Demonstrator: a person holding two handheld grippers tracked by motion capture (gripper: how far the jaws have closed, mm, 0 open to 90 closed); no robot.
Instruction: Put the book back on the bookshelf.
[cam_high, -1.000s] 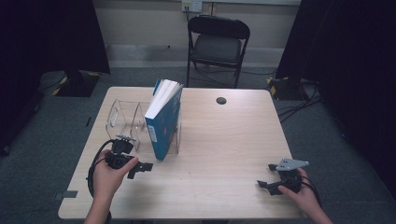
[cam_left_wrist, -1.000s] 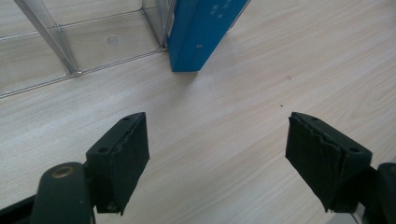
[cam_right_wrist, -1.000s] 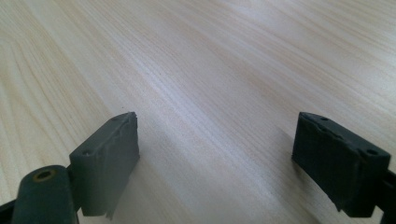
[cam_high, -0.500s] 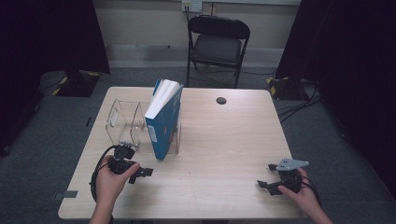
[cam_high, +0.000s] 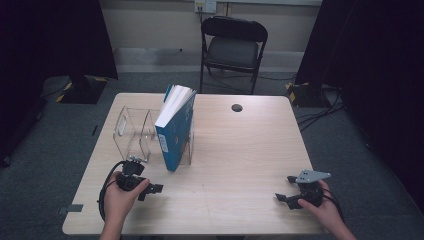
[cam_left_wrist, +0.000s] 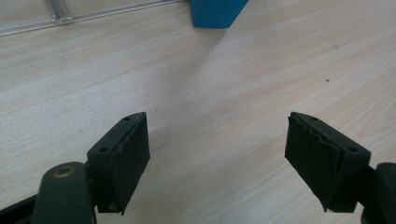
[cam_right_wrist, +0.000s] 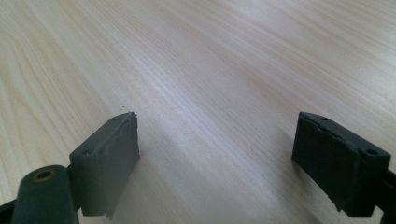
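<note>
A blue book (cam_high: 175, 127) with white pages stands leaning in a clear acrylic rack (cam_high: 131, 132) on the wooden table (cam_high: 240, 145). My left gripper (cam_high: 151, 189) rests low at the table's front left, just in front of the rack, jaws wide apart with nothing between them. In the left gripper view the book's blue corner (cam_left_wrist: 215, 13) and the rack's clear base edge (cam_left_wrist: 84, 16) lie ahead of the open left gripper (cam_left_wrist: 217, 158). My right gripper (cam_high: 286, 189) sits at the front right, open. In its own view the right gripper (cam_right_wrist: 217, 163) has bare wood between its pads.
A black folding chair (cam_high: 232, 47) stands beyond the table's far edge. A small black round cap (cam_high: 236, 107) sits in the tabletop near the back. Cables (cam_high: 320, 107) run over the floor to the right. Dark curtains (cam_high: 50, 40) hang on both sides.
My left gripper has sunk lower and come nearer the table's front edge, staying open. The right gripper has not moved.
</note>
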